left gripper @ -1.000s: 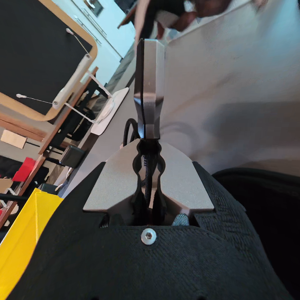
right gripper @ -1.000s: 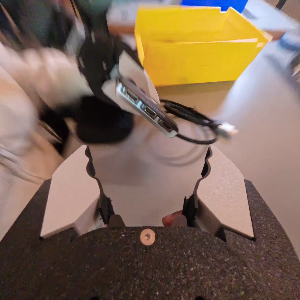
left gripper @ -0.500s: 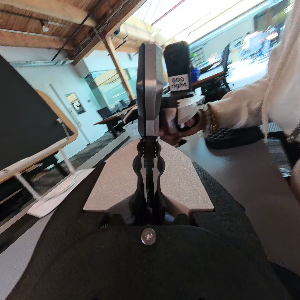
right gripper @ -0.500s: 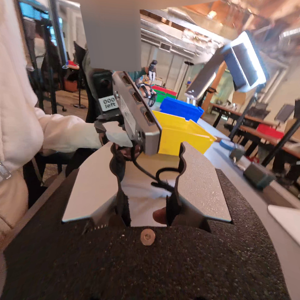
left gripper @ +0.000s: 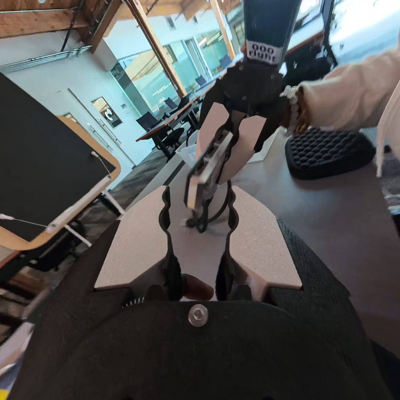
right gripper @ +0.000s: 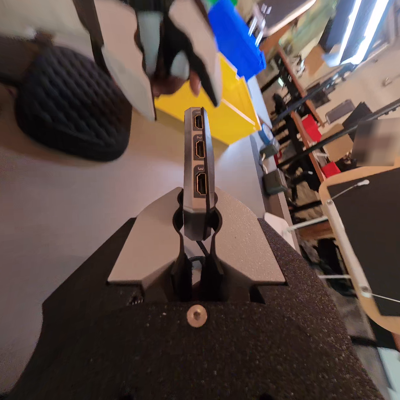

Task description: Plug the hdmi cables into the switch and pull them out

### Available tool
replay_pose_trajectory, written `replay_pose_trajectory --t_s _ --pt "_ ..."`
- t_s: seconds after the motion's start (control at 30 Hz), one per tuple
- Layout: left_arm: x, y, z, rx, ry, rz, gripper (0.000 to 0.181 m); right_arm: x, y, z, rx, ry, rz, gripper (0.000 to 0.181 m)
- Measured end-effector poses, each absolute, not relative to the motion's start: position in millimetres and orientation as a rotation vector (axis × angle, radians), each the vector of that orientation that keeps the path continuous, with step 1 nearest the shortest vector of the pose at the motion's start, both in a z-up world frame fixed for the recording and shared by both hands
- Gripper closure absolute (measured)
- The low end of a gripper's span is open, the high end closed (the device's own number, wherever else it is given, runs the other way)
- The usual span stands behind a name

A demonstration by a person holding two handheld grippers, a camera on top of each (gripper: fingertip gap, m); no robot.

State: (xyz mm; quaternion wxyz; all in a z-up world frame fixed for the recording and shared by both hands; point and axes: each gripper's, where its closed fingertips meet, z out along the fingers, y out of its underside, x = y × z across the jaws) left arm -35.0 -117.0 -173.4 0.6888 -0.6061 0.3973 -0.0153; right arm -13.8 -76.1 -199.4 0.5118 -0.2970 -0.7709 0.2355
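My right gripper (right gripper: 198, 213) grips the switch (right gripper: 198, 164) by its near end, jaws clamped on the two flat faces so the slim grey box stands out edge-on ahead of them, above the grey desk (right gripper: 65, 205). Three ports run in a row along the edge facing the camera, and none has a plug in it. The switch's own black cable (right gripper: 202, 249) drops between the jaws beneath it.

In the left wrist view, my left gripper (left gripper: 198, 218) is open and holds nothing; a fingertip shows at the base of the gap. Beyond it the right gripper (left gripper: 225, 151) points down toward the desk (left gripper: 324, 216) with the switch (left gripper: 205, 166) tilted between its pale fingers (left gripper: 244, 149). The black cable (left gripper: 207, 214) trails from the switch's low end and loops on the desk just beyond my left jaws. A cream sleeve (left gripper: 346, 104) reaches in from the right, and a black mesh cushion (left gripper: 326, 153) sits on the desk at far right.

In the right wrist view, the left gripper (right gripper: 160, 62) hovers blurred just beyond the switch's far end, jaws apart. A yellow bin (right gripper: 229, 112) and a blue bin (right gripper: 233, 41) stand on the far side of the desk, the cushion (right gripper: 67, 108) at left.
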Motion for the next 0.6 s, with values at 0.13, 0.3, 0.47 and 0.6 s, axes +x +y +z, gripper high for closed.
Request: replay_pose_trajectory --t_s 0.13,0.3,0.47,0.6 --pt "-21.1 -102.8 -187.8 -1.416 1.115 0.193 0.131 -11.9 -74.7 -208.9 -0.715 -1.945 0.370 0.159" --pt "-20.4 -93.7 -211.7 -1.453 1.268 0.289 0.158 -9.0 -90.6 -206.5 -0.654 -1.970 0.369 0.159" --pt "-5.3 -116.5 -191.3 -1.260 1.172 0.005 0.161 0.1 -104.0 -184.9 -0.437 -1.803 0.560 0.149" --pt "3.5 -131.3 -185.9 -1.134 1.167 -0.178 0.161 1.1 -103.1 -188.4 -0.353 -1.776 0.697 0.129"
